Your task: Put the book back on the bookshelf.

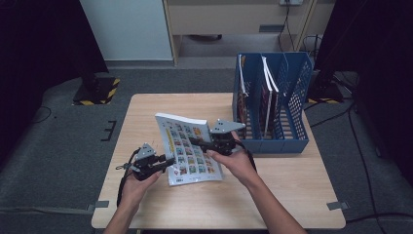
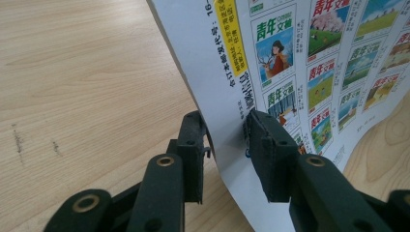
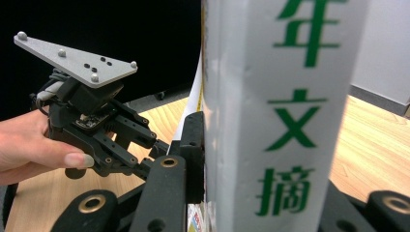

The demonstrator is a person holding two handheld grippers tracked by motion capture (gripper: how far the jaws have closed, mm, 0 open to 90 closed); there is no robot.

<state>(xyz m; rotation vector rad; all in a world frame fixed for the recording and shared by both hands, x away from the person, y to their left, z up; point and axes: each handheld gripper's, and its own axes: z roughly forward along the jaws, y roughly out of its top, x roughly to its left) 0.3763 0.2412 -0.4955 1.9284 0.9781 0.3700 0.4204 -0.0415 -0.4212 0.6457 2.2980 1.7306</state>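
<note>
Overhead, the high view shows a magazine (image 1: 187, 148) held over the middle of the table (image 1: 292, 195), its printed cover of small pictures facing up and tilted. The left tongs (image 1: 168, 161) hold its near-left corner; the right tongs (image 1: 197, 141) reach in from the right and grip its middle edge. A blue file rack (image 1: 272, 105) stands at the table's far right, just beside the right hand, with a few magazines already upright in its middle slots.

Next, the left gripper view: the left tongs (image 2: 227, 145) are closed on the magazine's (image 2: 290, 72) white margin, one pad on each face of the sheet, the wooden table below.

Then the right gripper view: the right tongs (image 3: 261, 159) are clamped on the magazine's spine (image 3: 275, 111), which stands upright directly before the lens, green characters running down it. One pad presses its left face; the other is hidden behind the spine. Farther off, the left tongs (image 3: 159, 147) and their grey plate show with a hand around them.

Judgement: the step in hand appears to be lifting and turning the magazine upright, both tongs sharing the load. The next move likely calls for carrying it spine-down to a free rack slot, keeping it vertical so it clears the dividers, and probably releasing the left grip.
</note>
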